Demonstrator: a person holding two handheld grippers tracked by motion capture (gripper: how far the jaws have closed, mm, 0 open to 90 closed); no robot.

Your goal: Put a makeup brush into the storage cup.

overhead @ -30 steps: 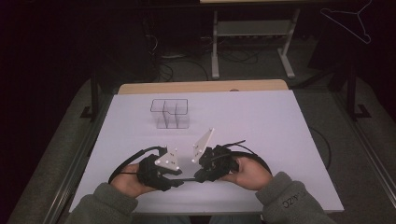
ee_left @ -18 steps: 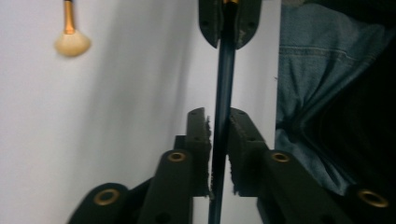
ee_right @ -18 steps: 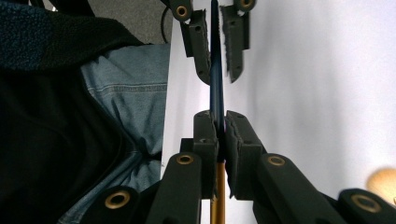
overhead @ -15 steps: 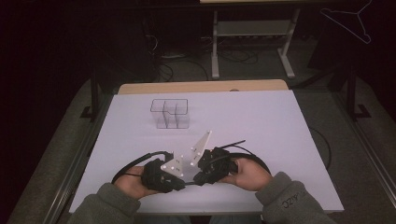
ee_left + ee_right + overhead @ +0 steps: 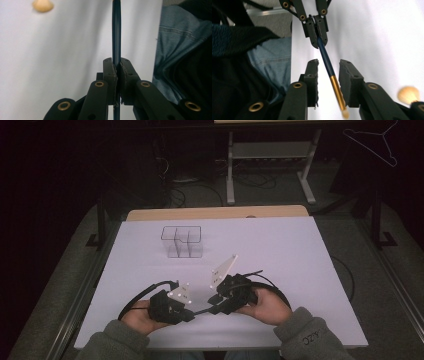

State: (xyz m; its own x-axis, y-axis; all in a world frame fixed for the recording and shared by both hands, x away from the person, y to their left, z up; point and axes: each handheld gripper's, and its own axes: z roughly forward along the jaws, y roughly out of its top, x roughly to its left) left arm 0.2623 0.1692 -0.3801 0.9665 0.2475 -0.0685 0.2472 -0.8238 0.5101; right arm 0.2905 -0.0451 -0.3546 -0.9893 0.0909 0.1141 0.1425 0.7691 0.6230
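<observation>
A thin brush with a dark blue handle (image 5: 325, 58), a gold ferrule and a pale tip runs between my two grippers, low over the white table (image 5: 280, 255). My left gripper (image 5: 117, 67) is shut on the blue handle (image 5: 116, 30); it shows near the front edge (image 5: 190, 315) and at the top of the right gripper view (image 5: 317, 37). My right gripper (image 5: 329, 72) faces it tip to tip (image 5: 216, 301). Its jaws have just been opening and now stand apart on either side of the handle without touching it.
A clear divided organiser (image 5: 182, 240) stands at the back left of the table. A small tan rounded object (image 5: 409, 95), too blurred to identify, lies on the white surface (image 5: 42, 5). A person's jeans (image 5: 175, 50) are just beyond the table's front edge.
Both hands stay close together near the front edge. The left gripper's grey plate has shifted slightly toward the right gripper and back; nothing else visibly differs.
</observation>
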